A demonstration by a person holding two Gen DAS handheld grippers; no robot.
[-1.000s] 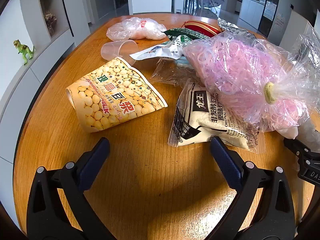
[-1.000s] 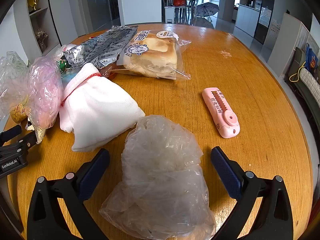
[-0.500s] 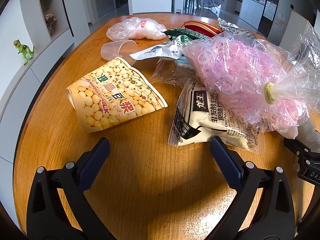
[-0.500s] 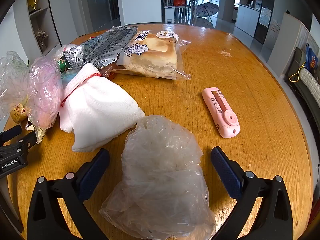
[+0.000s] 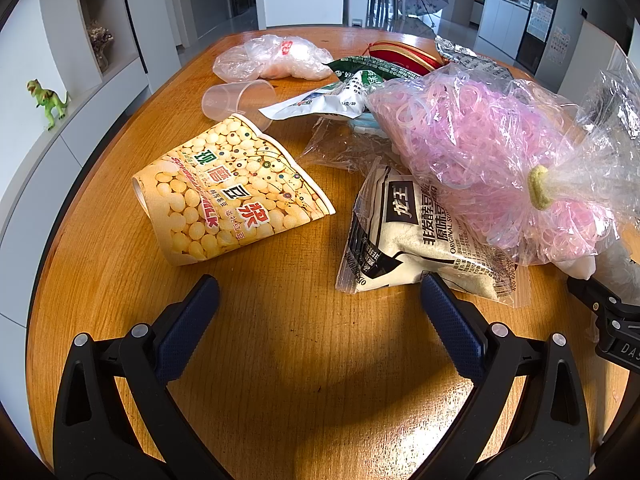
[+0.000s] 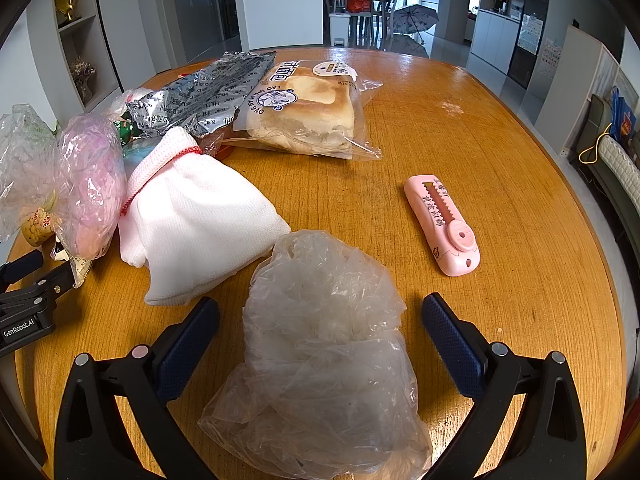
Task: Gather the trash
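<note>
My left gripper [image 5: 319, 294] is open and empty above bare wood. Just beyond it lie a crushed yellow soy-milk paper cup [image 5: 224, 196] on the left and a soy powder packet [image 5: 416, 240] on the right, with a clear bag of pink rubber bands [image 5: 488, 152] on top of the packet. My right gripper [image 6: 320, 316] is open, its fingers on either side of a crumpled clear plastic bag [image 6: 324, 344] without touching it.
A round wooden table [image 6: 520, 184] holds a white mesh pouch [image 6: 196, 216], bagged bread [image 6: 308, 108], a silver foil wrapper [image 6: 200, 96] and a pink clip-like tool [image 6: 444, 224]. A clear plastic cup [image 5: 236, 98], another crumpled bag [image 5: 272, 58] and green wrappers [image 5: 360, 76] lie farther back.
</note>
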